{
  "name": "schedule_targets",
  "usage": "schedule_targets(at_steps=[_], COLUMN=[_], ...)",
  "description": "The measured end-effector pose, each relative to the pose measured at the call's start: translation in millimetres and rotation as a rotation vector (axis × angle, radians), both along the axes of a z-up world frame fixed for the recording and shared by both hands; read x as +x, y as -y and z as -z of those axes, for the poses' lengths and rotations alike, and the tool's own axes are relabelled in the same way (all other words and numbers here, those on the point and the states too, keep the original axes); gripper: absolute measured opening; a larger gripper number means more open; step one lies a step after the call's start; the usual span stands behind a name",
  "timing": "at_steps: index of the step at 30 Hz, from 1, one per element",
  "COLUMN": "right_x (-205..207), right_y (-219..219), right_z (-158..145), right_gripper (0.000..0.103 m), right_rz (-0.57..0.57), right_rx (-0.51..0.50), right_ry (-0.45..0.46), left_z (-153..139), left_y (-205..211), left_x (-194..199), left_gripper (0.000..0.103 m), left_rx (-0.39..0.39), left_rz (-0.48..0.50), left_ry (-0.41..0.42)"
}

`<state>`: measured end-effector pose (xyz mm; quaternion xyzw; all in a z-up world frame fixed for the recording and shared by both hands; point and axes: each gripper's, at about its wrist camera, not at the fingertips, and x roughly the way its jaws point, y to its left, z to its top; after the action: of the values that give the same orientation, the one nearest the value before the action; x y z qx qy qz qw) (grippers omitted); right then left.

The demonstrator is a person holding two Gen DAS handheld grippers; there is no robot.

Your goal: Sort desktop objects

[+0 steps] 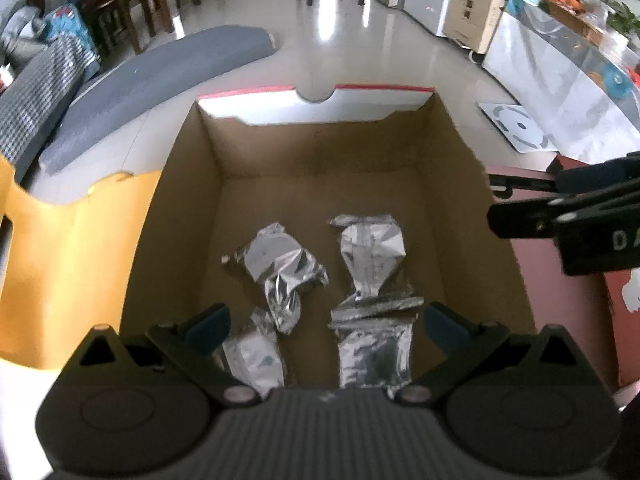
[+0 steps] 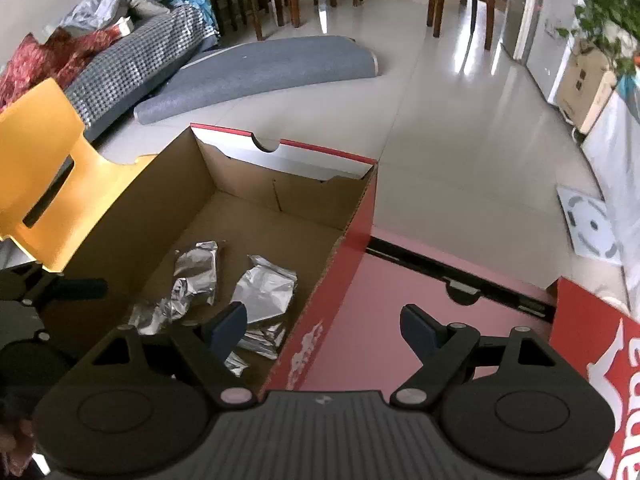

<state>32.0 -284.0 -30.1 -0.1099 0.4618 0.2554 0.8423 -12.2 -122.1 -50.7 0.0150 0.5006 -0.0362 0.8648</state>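
An open cardboard box (image 1: 192, 200) with a red outer wall (image 2: 352, 248) holds several crumpled silver foil packets (image 1: 280, 264) on its floor; they also show in the right wrist view as foil packets (image 2: 264, 288). My left gripper (image 1: 326, 320) hangs open above the near packets, with nothing pinched between its fingers. My right gripper (image 2: 324, 322) is open too, and the box's red right wall passes below the gap between its fingers without touching them. The right gripper (image 1: 560, 220) shows at the box's right side, the left gripper (image 2: 60, 288) at its left.
A yellow plastic chair (image 1: 72, 240) stands against the box's left side. Right of the box lies a pink surface (image 2: 400, 280) with a red printed lid or box (image 2: 592, 340) at its far right. Beyond lie a grey mat (image 2: 260, 68) and tiled floor.
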Motion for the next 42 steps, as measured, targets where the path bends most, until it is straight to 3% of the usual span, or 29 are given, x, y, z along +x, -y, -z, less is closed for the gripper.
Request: schedule_targets(at_steps=[11,20,42], right_x=[3,4,1], right_y=[-11,-18,-30], right_z=[5,4,12], right_gripper=[0.084,0.084,0.084], right_rz=[0.014,-0.001,-0.033], right_rx=[-0.045,-0.022,-0.089], right_ry=[-0.001,0.001,0.009], left_z=[-4,-3,2], left_y=[-10,-18,-11], left_x=[5,4,6], left_gripper=[0.103,0.103,0.103], left_rx=[-0.074,-0.040,0.021], left_rz=[0.004,-0.021,-0.040], left_ry=[0.025,0.033,0.023])
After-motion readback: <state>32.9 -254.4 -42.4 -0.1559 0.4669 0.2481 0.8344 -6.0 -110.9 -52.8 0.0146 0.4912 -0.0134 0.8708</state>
